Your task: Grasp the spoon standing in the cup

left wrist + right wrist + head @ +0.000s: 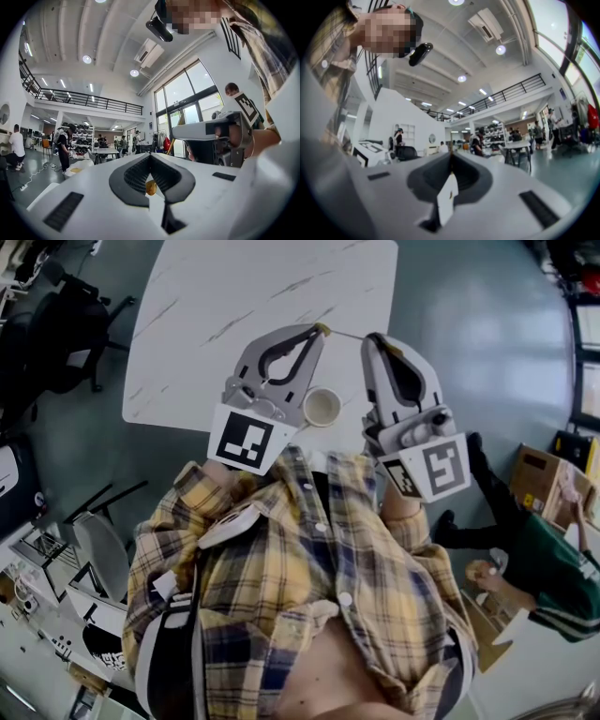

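nearest the camera in the head view is the person's plaid shirt (309, 568). just beyond it, two grippers are held side by side over one white table (234, 296). one cup (322, 407) stands on the table's near edge, between the two gripper bodies and below them. the cup looks empty.

further out, one thin spoon (349, 334) runs crosswise in the air from the tip of the left gripper (322, 330) to the tip of the right gripper (373, 337). it is out of the cup and well beyond it, with its gold, thicker end at the left tip. only the head view shows this span, the cup and the table.

the gripper views look level into the room, and only they show the jaws from behind. in the left gripper view the jaws are closed, with a gold oval pinched between the pads, which matches the spoon's thick end. that view also shows the right gripper level at its right side. in the right gripper view the jaws are fully together, with only a small gold speck between them. whether they pinch the handle's end cannot be told.

farthest off, the head view shows one cardboard box (539, 474) on the floor at the right.
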